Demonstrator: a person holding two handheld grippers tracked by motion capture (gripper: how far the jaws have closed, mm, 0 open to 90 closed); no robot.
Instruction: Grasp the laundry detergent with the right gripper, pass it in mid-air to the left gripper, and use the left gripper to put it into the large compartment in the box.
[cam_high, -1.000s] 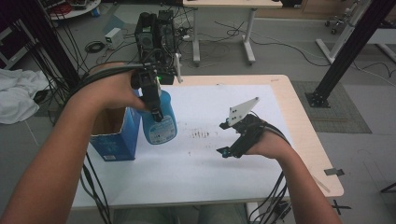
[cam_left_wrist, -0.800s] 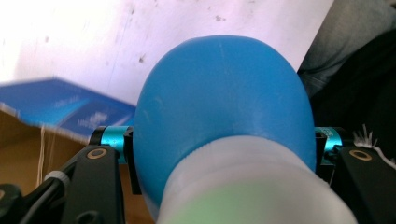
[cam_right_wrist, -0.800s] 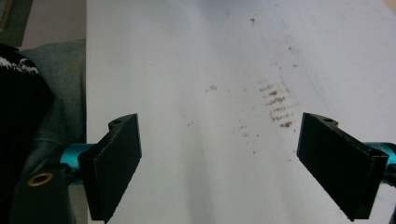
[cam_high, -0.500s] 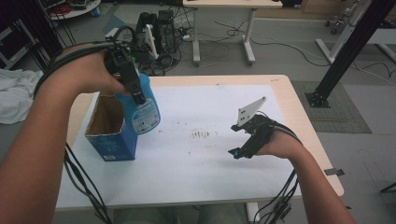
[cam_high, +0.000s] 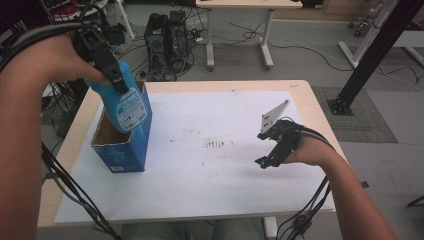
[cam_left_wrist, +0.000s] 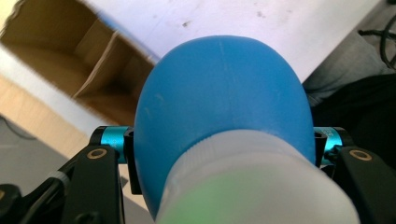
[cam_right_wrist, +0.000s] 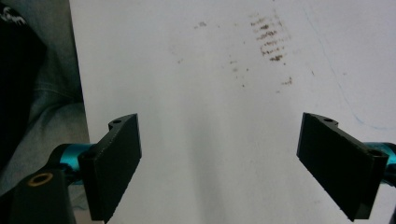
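A blue bottle (cam_high: 128, 104) with a white cap hangs tilted over the open top of a blue cardboard box (cam_high: 121, 151) at the table's left. My left gripper (cam_high: 118, 81) is shut on the bottle's upper body. In the left gripper view the bottle (cam_left_wrist: 224, 93) sits between the jaws of the left gripper (cam_left_wrist: 224, 149), cap nearest the camera, with the box's brown inside (cam_left_wrist: 70, 60) beyond it. My right gripper (cam_high: 265, 161) hovers open over the white sheet (cam_high: 210, 180) at the right. Nothing lies between the pads of the right gripper (cam_right_wrist: 219, 158).
Dark smudges (cam_high: 216, 144) mark the sheet's middle. Behind the table stand a computer tower (cam_high: 167, 35), a desk's legs (cam_high: 265, 35) and floor cables. A black slanted post (cam_high: 370, 55) rises at the right. My lap shows past the sheet's near edge (cam_right_wrist: 42, 93).
My left hand has carried the bottle up and to the left, from beside the box's right wall to above its opening. The right gripper has barely shifted and stays open.
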